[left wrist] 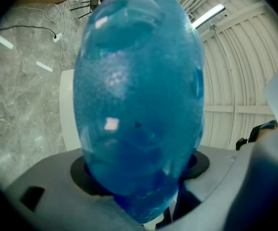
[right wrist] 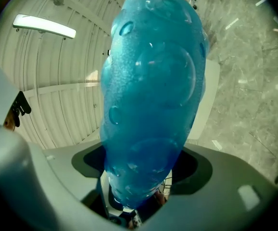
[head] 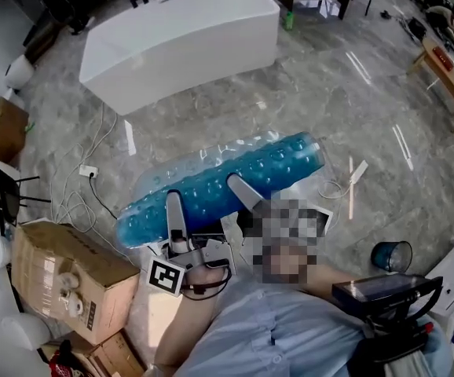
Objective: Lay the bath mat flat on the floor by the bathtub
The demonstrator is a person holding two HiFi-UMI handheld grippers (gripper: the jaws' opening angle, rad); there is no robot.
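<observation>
Left gripper (head: 174,208), right gripper (head: 240,190) each clamp blue bath mat (head: 278,163) along near side.

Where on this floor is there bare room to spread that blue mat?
The marble floor is bare between the bathtub and the bath mat, and rightward past the tub. The left side is crowded with cables and cardboard boxes.

Head view: only one jaw each of left tool (head: 176,210) and right tool (head: 241,193) showed, other hidden by bath mat (head: 227,179); right tool body mostly covered. At right edge, desk (head: 449,73) cut off, items on it too small to tell. At bottom edge, cardboard box (head: 111,356) cut off. Both tool views: mat blocked centre, bathtub (left wrist: 68,110) only white sliver behind it.
</observation>
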